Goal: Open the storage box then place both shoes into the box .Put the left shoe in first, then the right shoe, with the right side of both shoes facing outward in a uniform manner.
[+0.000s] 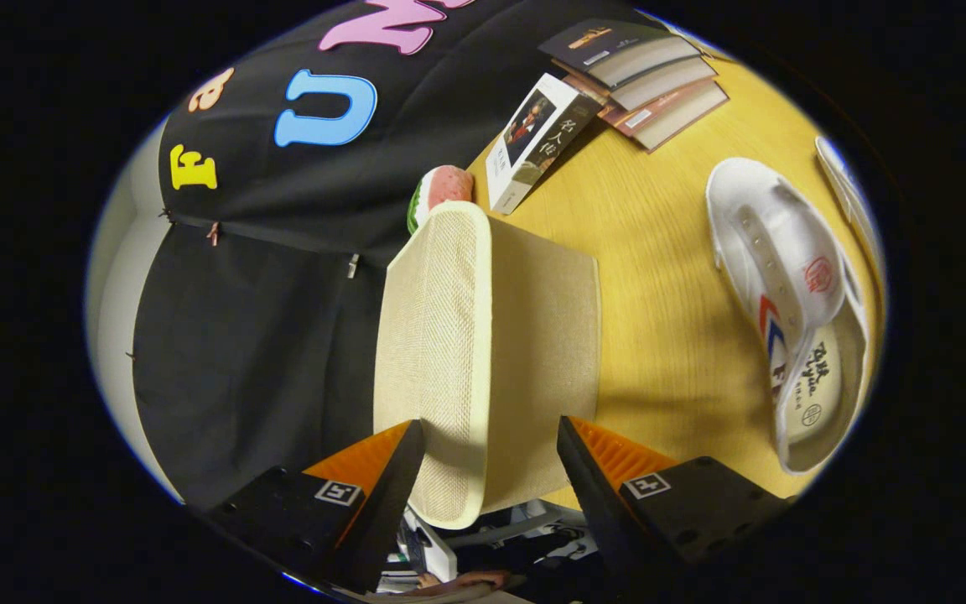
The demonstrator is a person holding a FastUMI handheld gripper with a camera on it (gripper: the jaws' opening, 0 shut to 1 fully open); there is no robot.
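Gripper point(490, 445): two wedge-shaped ribbed fingers point(382, 470), dark screw-dotted mounts, each bearing square black-white marker tag.

Second shoe point(848, 189): cut off beyond the white shoe point(789, 310), only a sliver visible.
Watermelon-coloured object point(441, 191): mostly hidden behind the storage box point(483, 361).
Tool point(491, 470): contact with box undeterminable.
Box interior: hidden.

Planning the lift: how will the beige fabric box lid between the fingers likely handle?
The lid looks woven with a flat panel, so probably light and fairly stiff. Its textured weave should resist slipping. The gripper fingers straddle one edge, so it may swing.
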